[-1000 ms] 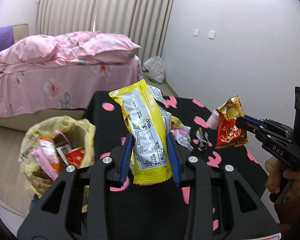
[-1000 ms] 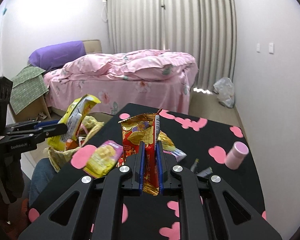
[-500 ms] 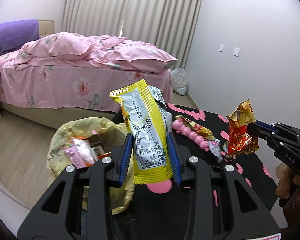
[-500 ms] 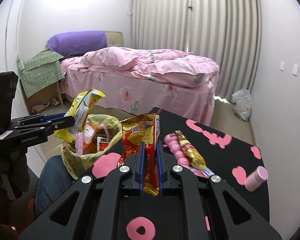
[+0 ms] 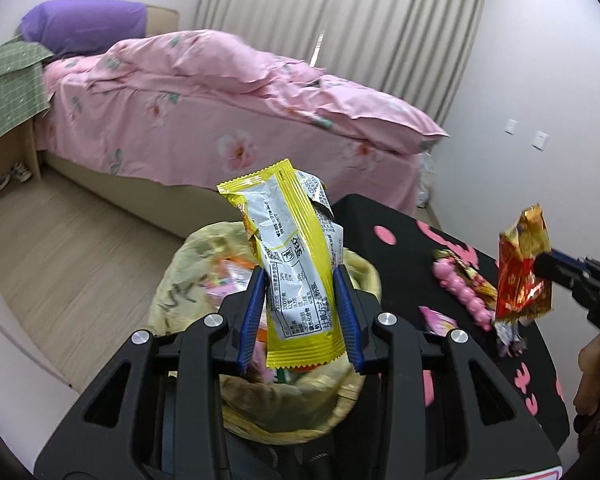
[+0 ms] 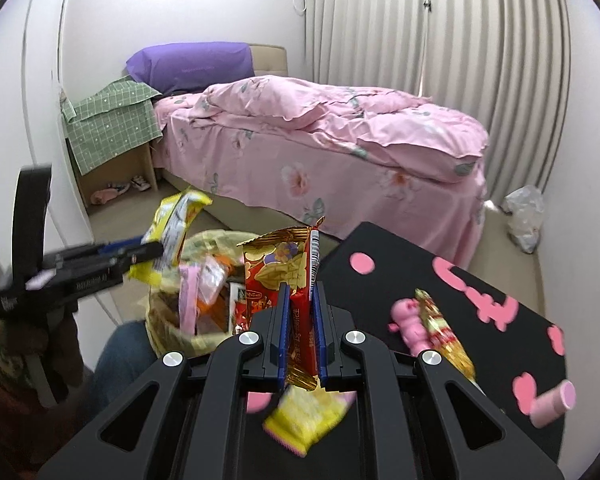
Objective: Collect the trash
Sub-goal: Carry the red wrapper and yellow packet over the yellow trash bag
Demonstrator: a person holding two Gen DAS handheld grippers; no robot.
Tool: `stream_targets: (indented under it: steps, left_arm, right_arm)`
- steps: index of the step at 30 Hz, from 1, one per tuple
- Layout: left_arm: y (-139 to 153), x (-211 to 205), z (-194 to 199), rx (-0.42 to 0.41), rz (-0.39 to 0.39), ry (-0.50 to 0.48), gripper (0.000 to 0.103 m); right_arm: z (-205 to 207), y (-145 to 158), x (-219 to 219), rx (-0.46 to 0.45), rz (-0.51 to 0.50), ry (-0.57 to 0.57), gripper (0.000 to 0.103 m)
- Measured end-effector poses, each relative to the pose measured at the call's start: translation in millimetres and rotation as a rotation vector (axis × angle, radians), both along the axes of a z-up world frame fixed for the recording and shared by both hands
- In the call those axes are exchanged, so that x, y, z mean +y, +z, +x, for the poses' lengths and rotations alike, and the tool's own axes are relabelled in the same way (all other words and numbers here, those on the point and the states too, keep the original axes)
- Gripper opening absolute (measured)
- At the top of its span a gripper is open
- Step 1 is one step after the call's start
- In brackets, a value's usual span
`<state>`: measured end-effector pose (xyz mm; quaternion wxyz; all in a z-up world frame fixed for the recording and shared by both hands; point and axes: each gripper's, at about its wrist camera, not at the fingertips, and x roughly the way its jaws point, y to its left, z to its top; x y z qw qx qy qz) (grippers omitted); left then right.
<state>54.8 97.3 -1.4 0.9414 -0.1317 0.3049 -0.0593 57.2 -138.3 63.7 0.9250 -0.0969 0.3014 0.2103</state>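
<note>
I took the yellow plastic-lined trash bin (image 5: pixel 260 368) as my landmark; it stood on the floor just beside the black desk with pink shapes (image 5: pixel 396 220), already holding a heap of wrappers. If the bin's loose liner sagged at the rim, anything released near its edge could slide down the outside to the floor.

My left gripper (image 5: pixel 300 312) was clenched on the tall yellow and silver snack wrapper (image 5: pixel 288 248), directly above the bin's mouth. The wrapper stood upright and reached well past the pads, gripped only near its lower end, so I judged it might catch air and flutter toward the far rim instead of falling straight in, or cling to a pad for a moment.

My right gripper (image 6: pixel 300 328) was clamped tight on the red and gold foil wrapper (image 6: pixel 284 272), and it sat beside the bin, over the desk edge, not over the opening. Letting go there would likely have dropped the foil onto the desk or into the gap next to the bin. With both grippers crowding toward the bin, they could also have knocked each other.

Away from the bin, a pink segmented toy (image 6: pixel 408 320) lay on the desk touching a small wrapper, and a small yellow packet (image 6: pixel 304 420) lay under my right gripper; those remained uncollected.
</note>
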Motion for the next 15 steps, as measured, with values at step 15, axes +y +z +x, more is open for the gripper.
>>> stream_targets:
  steps: [15]
  left_arm:
    - [-35,12,17,0.052,-0.044,0.019,0.033]
  right_arm:
    - [89,-61,68,0.132,0.025,0.126,0.011]
